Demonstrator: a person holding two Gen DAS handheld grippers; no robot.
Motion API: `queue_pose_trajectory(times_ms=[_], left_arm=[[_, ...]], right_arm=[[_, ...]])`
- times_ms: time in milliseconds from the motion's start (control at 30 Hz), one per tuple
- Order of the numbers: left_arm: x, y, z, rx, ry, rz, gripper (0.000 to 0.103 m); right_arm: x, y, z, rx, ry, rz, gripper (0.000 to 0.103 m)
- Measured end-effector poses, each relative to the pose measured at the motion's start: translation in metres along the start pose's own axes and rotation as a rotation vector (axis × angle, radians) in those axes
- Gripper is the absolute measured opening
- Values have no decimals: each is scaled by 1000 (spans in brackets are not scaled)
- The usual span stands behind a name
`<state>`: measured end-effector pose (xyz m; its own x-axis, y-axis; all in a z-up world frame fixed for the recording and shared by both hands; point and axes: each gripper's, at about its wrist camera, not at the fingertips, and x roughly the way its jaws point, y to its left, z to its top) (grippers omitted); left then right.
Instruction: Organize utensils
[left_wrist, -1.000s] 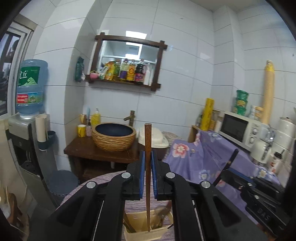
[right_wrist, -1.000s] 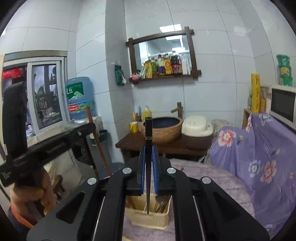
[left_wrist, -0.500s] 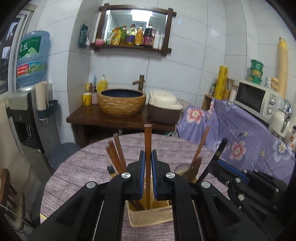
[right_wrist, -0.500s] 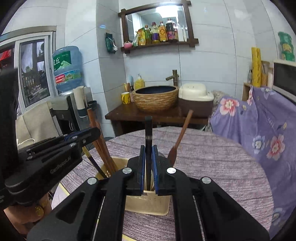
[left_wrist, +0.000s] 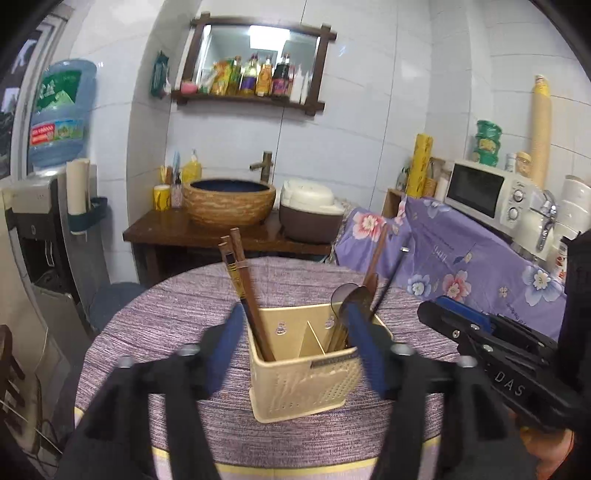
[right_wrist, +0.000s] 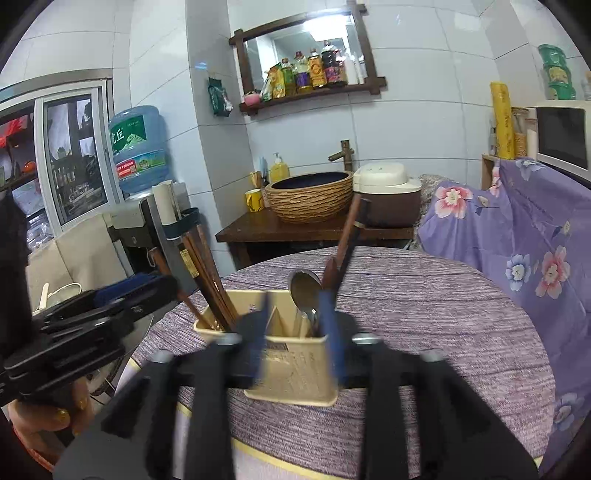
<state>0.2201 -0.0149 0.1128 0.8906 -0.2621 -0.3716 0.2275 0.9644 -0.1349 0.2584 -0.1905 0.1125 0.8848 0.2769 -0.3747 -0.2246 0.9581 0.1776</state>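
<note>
Cream utensil caddy (left_wrist: 301, 373) stands upright on the round table (left_wrist: 177, 317) under a purple woven cloth, nearer the table's near rim than its far rim; bare cloth shows on all sides of it. A divider splits it in two. Left compartment: brown chopsticks (left_wrist: 242, 280) leaning out toward the upper left, their tops well above the caddy rim. Right compartment: metal spoon (left_wrist: 347, 295), bowl up, with a brown wooden handle (left_wrist: 376, 254) and a thin dark chopstick (left_wrist: 391, 280) slanting up to the right. Left gripper (left_wrist: 297, 347) spread wide, holding nothing; its blue-padded fingers (left_wrist: 225, 343) flank the caddy's two upper corners, blurred, and contact with the walls cannot be told. Right gripper (right_wrist: 297, 336) likewise parted and empty, blue pads framing the caddy's spoon side from the near wall; the spoon sits between and beyond them. From the right wrist the left tool enters at the left edge, close to the chopstick tops. The table's far rim meets a dark wooden stand (left_wrist: 207, 232) bearing a woven basin (left_wrist: 229, 201); a floral purple cover (left_wrist: 461, 258) crowds the right side.
</note>
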Motion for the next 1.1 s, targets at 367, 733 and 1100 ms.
queue_pose_trajectory(times_ms=[367, 733, 1100], left_arm=[[-91, 0, -123, 132, -174, 87, 98], [-129, -1, -181, 64, -90, 111, 98], [-143, -7, -195, 78, -122, 91, 98]], right_arm=[[-88, 10, -121, -70, -78, -137, 97], [-144, 42, -209, -134, -38, -168, 97], [-161, 56, -211, -217, -98, -171, 97]])
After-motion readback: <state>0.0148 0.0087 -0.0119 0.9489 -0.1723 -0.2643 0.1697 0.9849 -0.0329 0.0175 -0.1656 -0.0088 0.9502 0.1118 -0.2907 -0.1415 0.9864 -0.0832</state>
